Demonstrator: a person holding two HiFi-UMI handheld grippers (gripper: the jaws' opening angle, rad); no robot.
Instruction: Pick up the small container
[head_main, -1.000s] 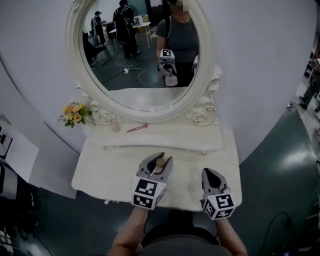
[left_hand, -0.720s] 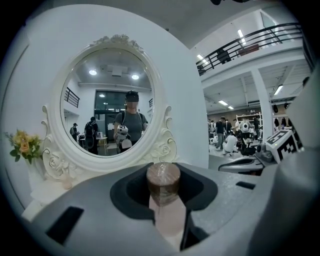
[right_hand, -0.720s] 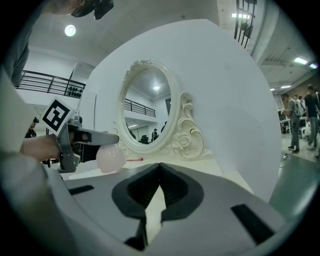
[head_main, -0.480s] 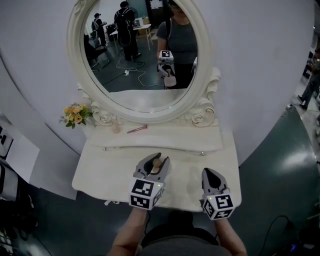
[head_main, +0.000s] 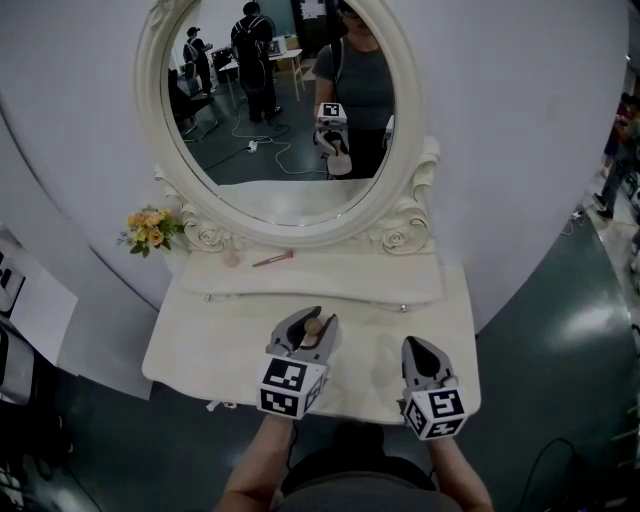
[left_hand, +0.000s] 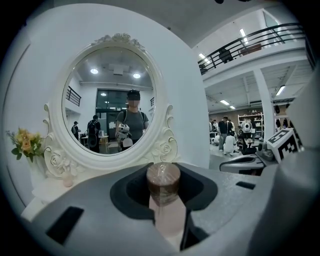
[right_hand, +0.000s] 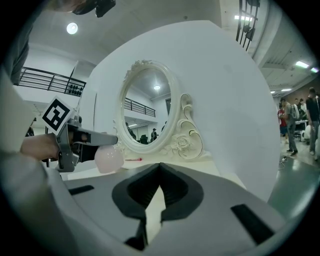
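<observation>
The small container (left_hand: 163, 181) is a pale pink bottle with a brown round cap. My left gripper (left_hand: 165, 200) is shut on it, and the cap stands up between the jaws. In the head view the left gripper (head_main: 314, 322) hovers over the front middle of the white dressing table (head_main: 200, 345), with the container's cap (head_main: 314, 326) showing at its tips. The right gripper view shows the container's round pink body (right_hand: 109, 158) hanging from the left gripper (right_hand: 85, 142) just above the tabletop. My right gripper (head_main: 416, 347) is shut and empty at the front right (right_hand: 159, 197).
An oval mirror (head_main: 280, 100) in a carved white frame stands at the back and reflects a person with the grippers. Yellow flowers (head_main: 150, 228) sit at the back left. On the raised shelf lie a pink stick (head_main: 273, 258) and a small pink jar (head_main: 232, 256).
The left gripper with the container has drawn slightly back towards me. The right gripper has stayed where it was.
</observation>
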